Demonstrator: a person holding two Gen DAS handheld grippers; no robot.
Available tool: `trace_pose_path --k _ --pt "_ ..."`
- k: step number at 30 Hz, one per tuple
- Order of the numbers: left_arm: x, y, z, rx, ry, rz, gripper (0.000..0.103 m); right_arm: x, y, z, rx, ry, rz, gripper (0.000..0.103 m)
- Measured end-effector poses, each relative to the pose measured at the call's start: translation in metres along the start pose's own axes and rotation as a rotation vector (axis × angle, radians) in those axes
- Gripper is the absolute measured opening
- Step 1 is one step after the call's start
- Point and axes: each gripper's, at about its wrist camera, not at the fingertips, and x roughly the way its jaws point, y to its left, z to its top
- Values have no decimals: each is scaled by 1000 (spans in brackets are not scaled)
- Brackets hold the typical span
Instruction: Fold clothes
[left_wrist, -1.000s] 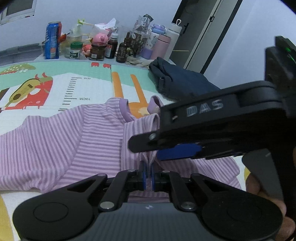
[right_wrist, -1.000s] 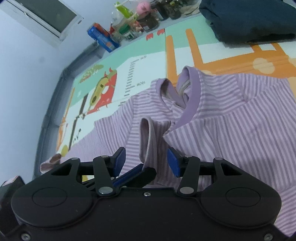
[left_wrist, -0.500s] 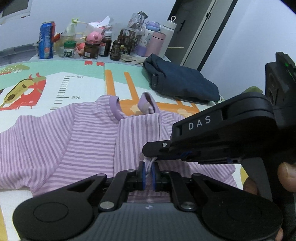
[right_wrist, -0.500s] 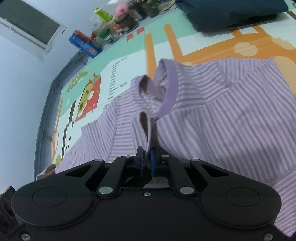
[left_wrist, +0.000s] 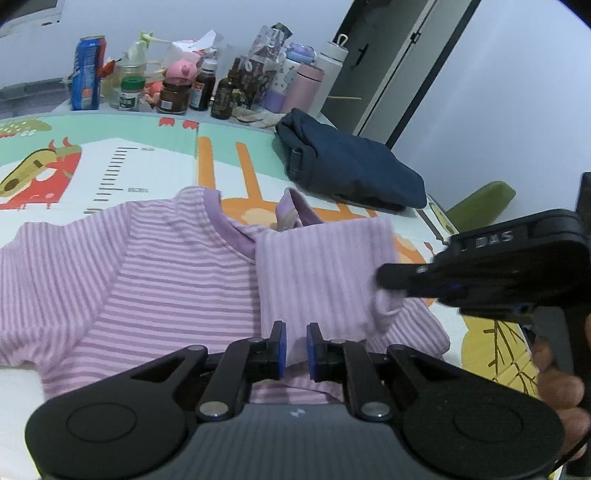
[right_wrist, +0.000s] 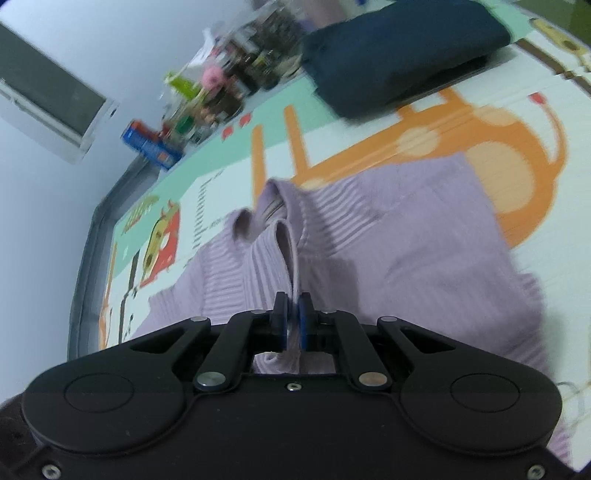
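Observation:
A lilac striped shirt (left_wrist: 166, 266) lies spread on the printed play mat (left_wrist: 110, 166), with its right side folded over in a narrow panel. My left gripper (left_wrist: 296, 347) sits at the shirt's near hem. Its jaws are opening, a small gap shows between the blue pads, and cloth lies under them without being pinched. My right gripper (right_wrist: 293, 321) is shut on a raised fold of the shirt (right_wrist: 424, 240). In the left wrist view the right gripper (left_wrist: 386, 286) comes in from the right, holding that bunched cloth just above the mat.
A folded navy garment (left_wrist: 351, 166) lies at the mat's far right. Bottles, jars and a blue can (left_wrist: 184, 85) crowd the back edge by the wall. A hand (left_wrist: 557, 387) grips the right tool. A green object (left_wrist: 480, 199) stands beyond the mat's right edge.
The right gripper closed on the shirt's fold and carried it rightward, flattening the folded panel. The left gripper's pads, shut on the hem before, have parted slightly.

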Motion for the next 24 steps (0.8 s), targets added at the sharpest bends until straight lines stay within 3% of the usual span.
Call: trace_pose_path --k 10,18,24 --pt "30 -23 -6 28 47 61 14 -58 -65 26 68 -120 -68 6" --pt "47 -30 -14 27 87 126 14 -92 -123 48 71 -196 -219 6" --pt "50 -38 -16 17 89 142 14 -105 -175 66 86 -201 -326 6"
